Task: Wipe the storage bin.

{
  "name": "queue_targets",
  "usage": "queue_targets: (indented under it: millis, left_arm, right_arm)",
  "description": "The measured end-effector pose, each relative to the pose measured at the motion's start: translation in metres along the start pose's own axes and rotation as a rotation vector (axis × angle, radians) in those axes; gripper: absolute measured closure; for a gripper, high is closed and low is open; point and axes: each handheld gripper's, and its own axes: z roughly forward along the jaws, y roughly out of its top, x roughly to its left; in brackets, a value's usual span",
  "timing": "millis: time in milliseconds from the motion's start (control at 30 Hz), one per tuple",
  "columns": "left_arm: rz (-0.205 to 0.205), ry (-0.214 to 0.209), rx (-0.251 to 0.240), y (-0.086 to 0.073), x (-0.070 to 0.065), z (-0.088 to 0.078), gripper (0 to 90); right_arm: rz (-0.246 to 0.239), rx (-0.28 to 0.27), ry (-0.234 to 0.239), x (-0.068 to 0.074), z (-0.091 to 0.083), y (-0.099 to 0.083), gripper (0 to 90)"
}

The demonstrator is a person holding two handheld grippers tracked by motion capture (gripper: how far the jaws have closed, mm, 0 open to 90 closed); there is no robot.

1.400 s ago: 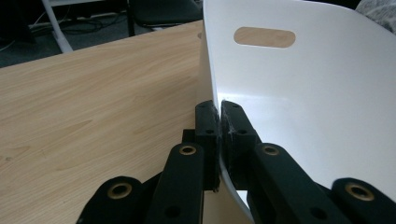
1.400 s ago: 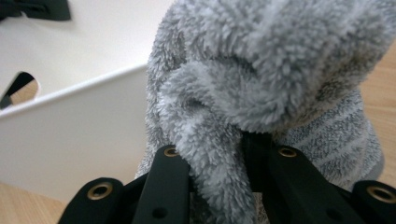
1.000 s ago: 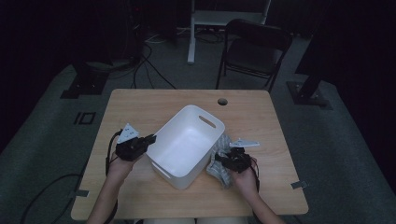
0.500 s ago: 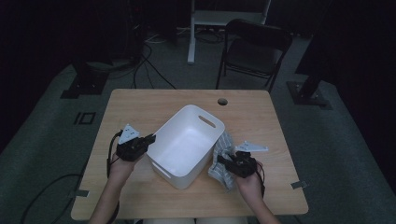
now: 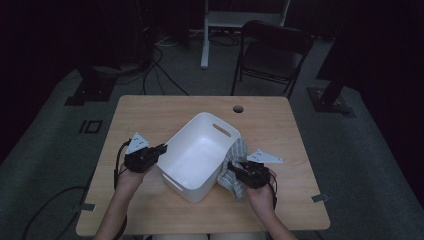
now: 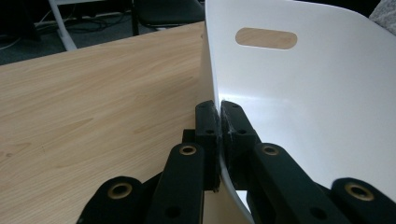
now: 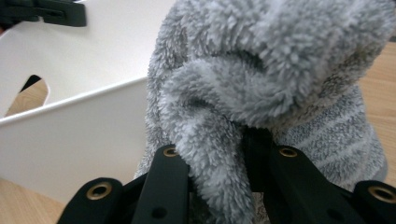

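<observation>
Gripping the white bin (image 5: pixel 200 155) by its wall at 9 o'clock, the left gripper (image 6: pixel 219 126) pinches the plastic; at 3 o'clock the right gripper (image 7: pixel 217 158) clamps a fluffy grey cloth (image 7: pixel 280 74) beside it on the wooden table (image 5: pixel 150 115)

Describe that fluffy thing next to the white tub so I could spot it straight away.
On the wooden table stands a white plastic bin with handle slots. Against its right wall, outside it, hangs a grey fleecy cloth with faint stripes, pinched in the right gripper. It is the one soft, fuzzy thing there; all else is hard and smooth.
</observation>
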Motion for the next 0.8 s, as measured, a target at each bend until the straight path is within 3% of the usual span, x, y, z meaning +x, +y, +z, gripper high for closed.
queue_targets:
  millis: [267, 533, 633, 800]
  left_arm:
    - [-0.001, -0.015, 0.002, 0.000, 0.001, 0.000, 86.1]
    - [0.013, -0.004, 0.008, 0.001, 0.000, 0.002, 85.9]
    - [0.005, 0.005, 0.004, 0.000, -0.001, 0.002, 85.8]
    - [-0.007, 0.027, -0.003, 0.000, -0.003, 0.006, 86.2]
  right_arm:
    - [0.004, 0.052, -0.015, -0.008, 0.011, -0.008, 76.2]
    - [0.053, 0.140, -0.042, -0.023, 0.034, -0.025, 76.2]
    - [0.071, 0.150, -0.033, -0.025, 0.034, -0.024, 76.3]
    - [0.065, 0.067, 0.001, -0.017, 0.010, -0.008, 76.4]
